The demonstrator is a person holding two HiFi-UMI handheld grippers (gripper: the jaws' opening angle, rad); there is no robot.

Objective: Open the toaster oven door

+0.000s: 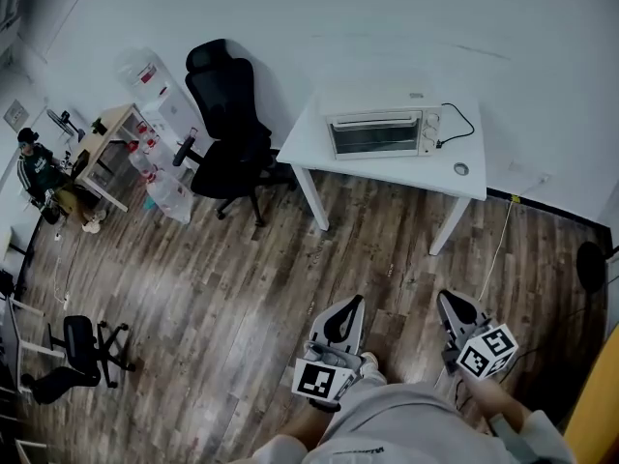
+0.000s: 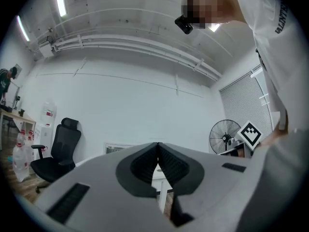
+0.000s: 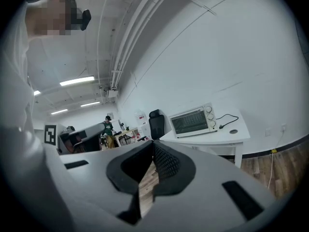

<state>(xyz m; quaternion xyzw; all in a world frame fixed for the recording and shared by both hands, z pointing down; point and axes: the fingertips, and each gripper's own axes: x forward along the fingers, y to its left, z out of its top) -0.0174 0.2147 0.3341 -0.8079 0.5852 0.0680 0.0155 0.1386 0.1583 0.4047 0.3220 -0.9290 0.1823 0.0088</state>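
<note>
A white toaster oven [image 1: 383, 132] stands on a white table [image 1: 309, 147] against the far wall, its glass door closed. It also shows in the right gripper view, the toaster oven [image 3: 193, 120] well ahead and to the right. Both grippers are held low near the person's body, far from the table. My left gripper [image 1: 354, 304] is shut with nothing in it, tips meeting [image 2: 157, 144]. My right gripper [image 1: 448, 298] is likewise shut and empty, jaws touching [image 3: 153, 143].
A black office chair [image 1: 227, 124] stands left of the table. A power cord [image 1: 459, 124] and a small round object [image 1: 460, 169] lie on the table's right part. A seated person [image 1: 44, 177], a wooden desk [image 1: 102, 143] and another chair [image 1: 82, 351] are at the left. Wood floor lies between.
</note>
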